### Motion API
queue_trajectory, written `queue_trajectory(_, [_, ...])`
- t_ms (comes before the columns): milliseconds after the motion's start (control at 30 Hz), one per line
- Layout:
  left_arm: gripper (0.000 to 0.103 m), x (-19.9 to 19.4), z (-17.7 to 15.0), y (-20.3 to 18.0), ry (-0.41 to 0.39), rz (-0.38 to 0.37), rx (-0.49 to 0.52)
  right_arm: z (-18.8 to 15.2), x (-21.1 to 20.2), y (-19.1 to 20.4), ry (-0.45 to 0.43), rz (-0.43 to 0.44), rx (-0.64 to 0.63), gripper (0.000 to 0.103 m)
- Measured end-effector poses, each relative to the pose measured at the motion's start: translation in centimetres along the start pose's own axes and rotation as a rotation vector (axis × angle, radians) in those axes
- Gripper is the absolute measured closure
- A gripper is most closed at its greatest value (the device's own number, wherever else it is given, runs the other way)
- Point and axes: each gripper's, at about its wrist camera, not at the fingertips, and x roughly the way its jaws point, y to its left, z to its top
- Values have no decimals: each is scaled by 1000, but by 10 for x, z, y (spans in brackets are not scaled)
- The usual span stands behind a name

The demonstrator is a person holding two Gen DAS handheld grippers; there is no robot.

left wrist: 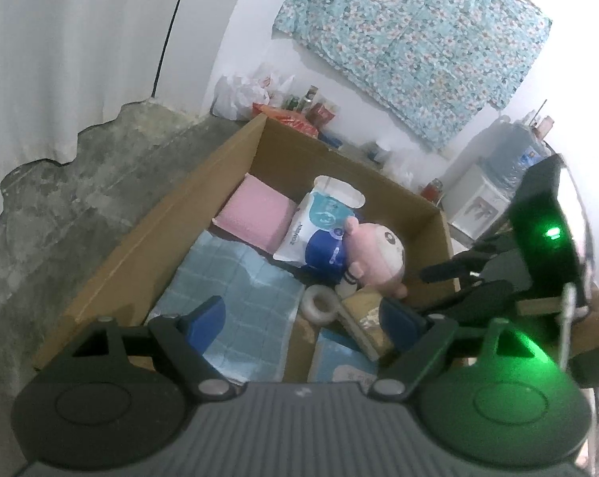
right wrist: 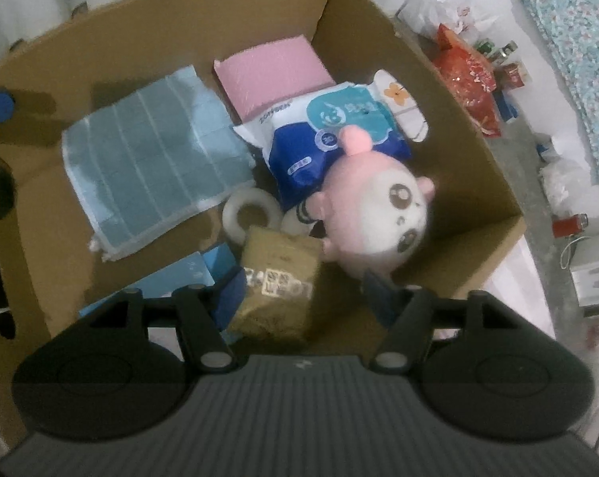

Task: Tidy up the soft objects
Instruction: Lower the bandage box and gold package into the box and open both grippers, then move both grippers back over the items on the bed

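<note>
Cardboard box [right wrist: 379, 20] on concrete floor, crowded: blue checked towel [right wrist: 148, 151] flat at one side, pink foam pad [right wrist: 271, 71] in far corner, wipes pack [right wrist: 331, 131] beside pad, pink plush [right wrist: 383, 214] leaning on pack, brown packet [right wrist: 279, 278] plus tape roll [right wrist: 247, 214] in front. Left gripper [left wrist: 303, 318] open, empty. Right gripper [right wrist: 303, 294] open over packet, gripping nothing.

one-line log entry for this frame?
left gripper: open, empty | right gripper: open, over brown packet | pink plush toy: in cardboard box
</note>
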Motion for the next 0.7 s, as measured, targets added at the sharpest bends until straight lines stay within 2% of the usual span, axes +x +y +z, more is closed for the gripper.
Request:
queue_trajectory(167, [17,-7,-5,-15,-15,13,38,-15,-41,-15,-92,17,82,38])
queue_trajectory(333, [17,-24,-10,-33,-36,2,80,-60,-103,-36,-231,40,206,35])
queue_trajectory(467, [17,-42,-19,-57,-58,-33,145,-123,-158,-55,-366,58,349,31])
queue_trajectory(600, [14,-56,-35,-91,-54,-101,234,-200,-205,-70,-467,22,501,28])
queue_trajectory(700, [12,-61,-50,-121,-33,-165,305,-255,-228,-76,-509,-16,595,27])
